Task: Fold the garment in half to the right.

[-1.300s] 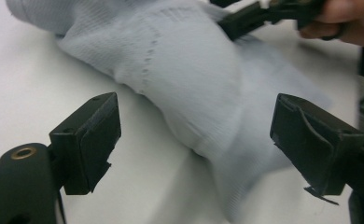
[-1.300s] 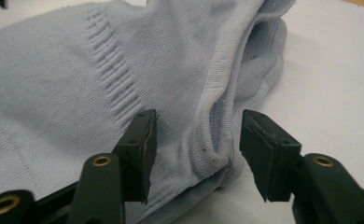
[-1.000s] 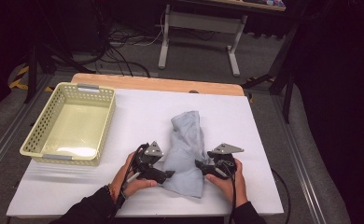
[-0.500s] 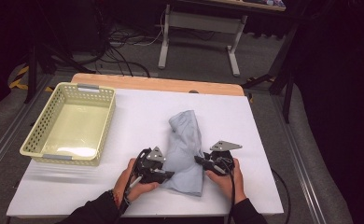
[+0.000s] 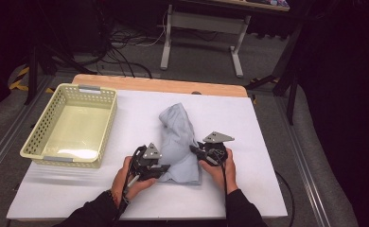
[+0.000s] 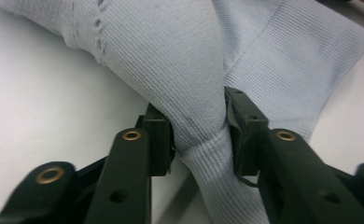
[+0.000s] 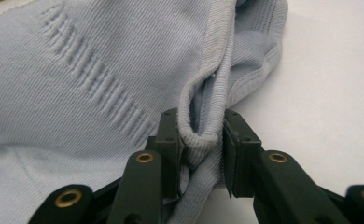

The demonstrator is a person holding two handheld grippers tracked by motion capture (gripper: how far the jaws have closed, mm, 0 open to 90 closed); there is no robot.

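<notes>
I have my left gripper (image 5: 160, 166) and my right gripper (image 5: 197, 152) on opposite sides of the pale blue knit garment (image 5: 178, 142), down at the end of it nearest the table's near edge, and I judge that I hold it this way so that I can lift or spread that end evenly between both hands. Both pairs of jaws have just been closing, with cloth between them. In the left gripper view my jaws pinch a gathered bunch of the garment (image 6: 203, 116), the fabric squeezed into a narrow neck between the pads (image 6: 159, 140). In the right gripper view my jaws pinch a folded ribbed hem (image 7: 203, 121), which curls over in a loop just above the pads (image 7: 171, 135); taking the thicker edge there should give a grip that is less likely to slip than loose cloth would. The garment lies crumpled in a long heap near the middle of the white table (image 5: 267, 179), running from my grippers toward the far edge, its far end bunched and raised. It is soft, finely ribbed, light blue-grey, with a row of small pulled stitches or a decorative line across one panel and a broad ribbed band at one border. A pale yellow plastic basket (image 5: 36, 142) stands at the table's left edge, well apart from the garment, and I take it for the likely place where the garment goes.
</notes>
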